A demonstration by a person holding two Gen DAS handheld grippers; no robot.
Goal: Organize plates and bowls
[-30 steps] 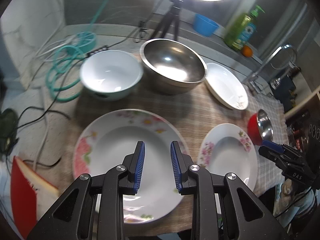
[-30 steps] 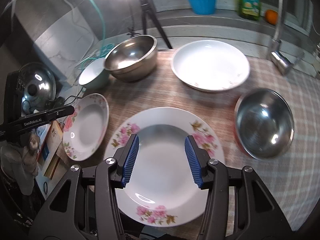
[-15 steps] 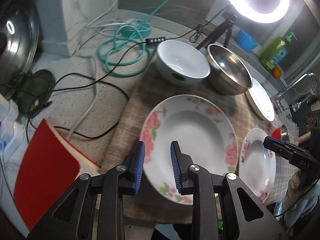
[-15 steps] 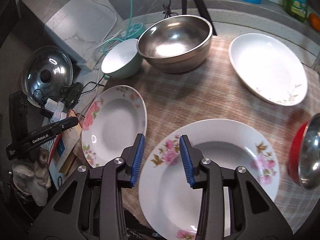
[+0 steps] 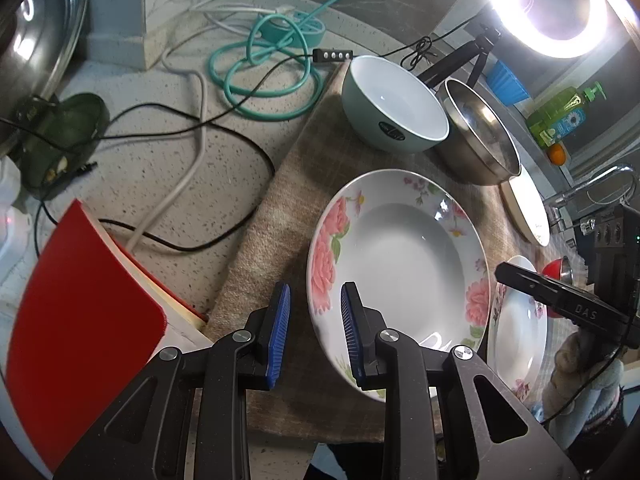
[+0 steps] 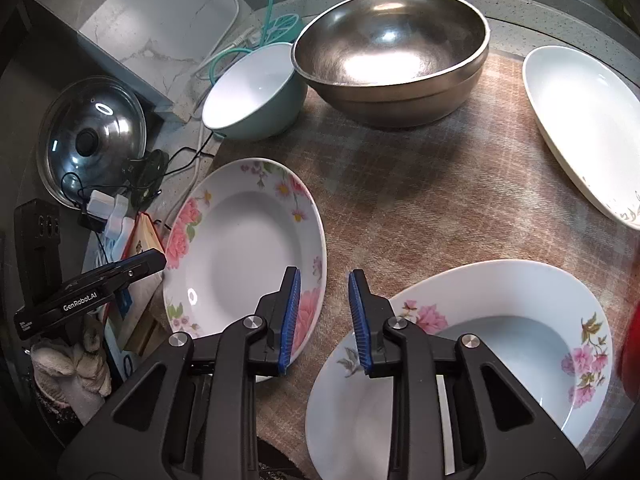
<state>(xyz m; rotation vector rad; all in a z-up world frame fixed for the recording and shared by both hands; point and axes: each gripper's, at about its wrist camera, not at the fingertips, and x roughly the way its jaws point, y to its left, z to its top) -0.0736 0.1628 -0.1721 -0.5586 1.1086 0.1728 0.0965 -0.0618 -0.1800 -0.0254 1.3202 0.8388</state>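
Two rose-patterned deep plates lie side by side on a checked cloth (image 6: 420, 200). My left gripper (image 5: 315, 300) hovers at the left rim of the left rose plate (image 5: 400, 264), jaws narrow but apart, with the rim showing in the gap. My right gripper (image 6: 324, 280) is closing over the strip between the left rose plate (image 6: 240, 248) and the right rose plate (image 6: 500, 340); its pads press on nothing. Behind stand a teal bowl (image 6: 252, 92), a large steel bowl (image 6: 392, 52) and a plain white plate (image 6: 580, 120). A small red-sided steel bowl (image 5: 556, 272) sits far right.
A red book (image 5: 80, 320), loose cables and a teal hose (image 5: 260, 72) lie left of the cloth. A pot lid (image 6: 92, 136) leans at the far left. A ring light (image 5: 552, 4), a soap bottle (image 5: 568, 116) and a tap (image 5: 592, 188) stand behind.
Both grippers moved left and lower. The left went from above the left plate's centre to its left rim. The right left the other plate's centre for the gap between plates, its jaws narrowing.
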